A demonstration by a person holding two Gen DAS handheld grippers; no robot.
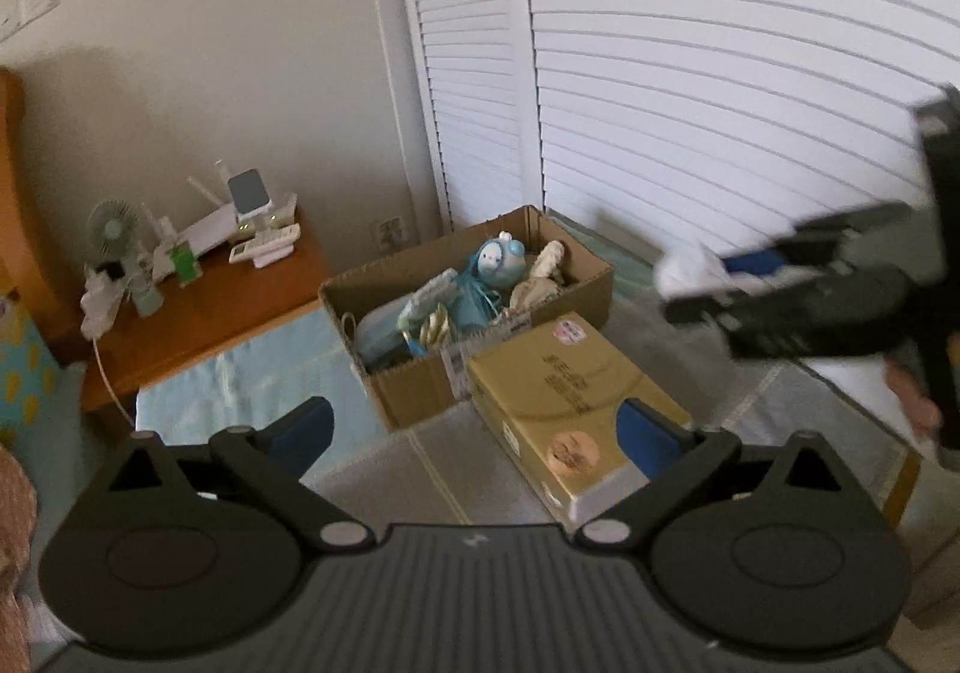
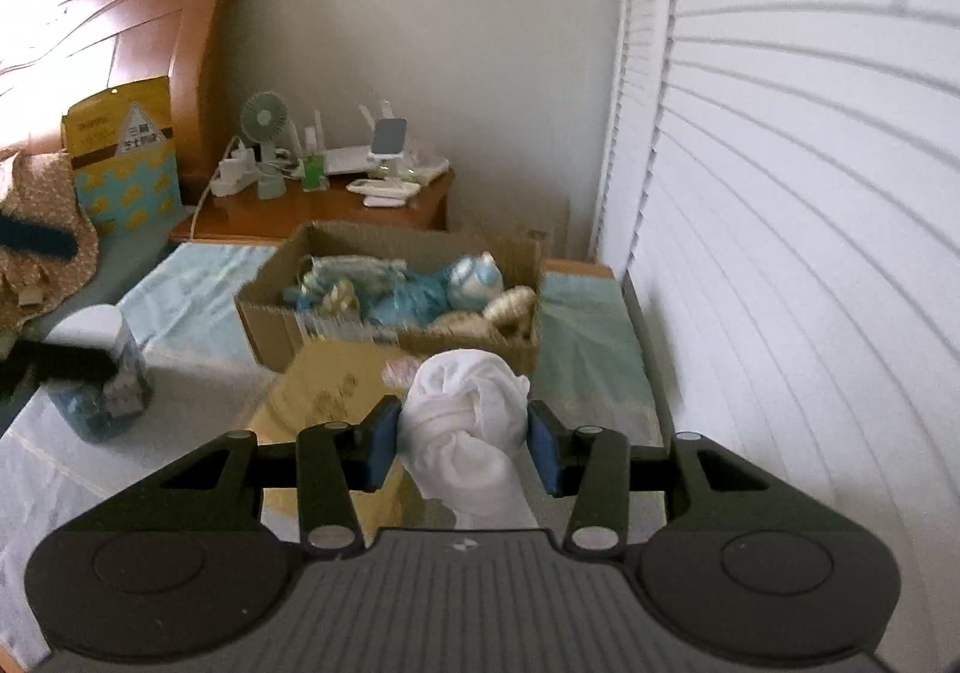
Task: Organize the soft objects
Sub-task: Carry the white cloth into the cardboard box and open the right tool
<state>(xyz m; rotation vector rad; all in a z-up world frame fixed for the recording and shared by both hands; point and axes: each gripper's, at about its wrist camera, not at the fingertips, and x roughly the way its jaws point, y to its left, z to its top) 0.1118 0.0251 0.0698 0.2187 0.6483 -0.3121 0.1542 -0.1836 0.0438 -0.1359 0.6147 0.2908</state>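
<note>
Right tongs (image 2: 462,448) clench a knotted white cloth bundle (image 2: 465,415) above the bed, likely bound for the open brown cardboard box (image 2: 390,340) of plush toys; left tongs (image 1: 474,433) gape, released and empty.

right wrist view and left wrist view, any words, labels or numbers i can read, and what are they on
Nothing can be quoted with confidence.
Yellow bag by the headboard: triangle sign with large characters, too blurred to read.
Gold box: dark print lines and round stickers, unreadable.
Cardboard box: white shipping label, too small.
Jar on the bed: label blurred.
Knotted white cloth in the right gripper: no text.
</note>
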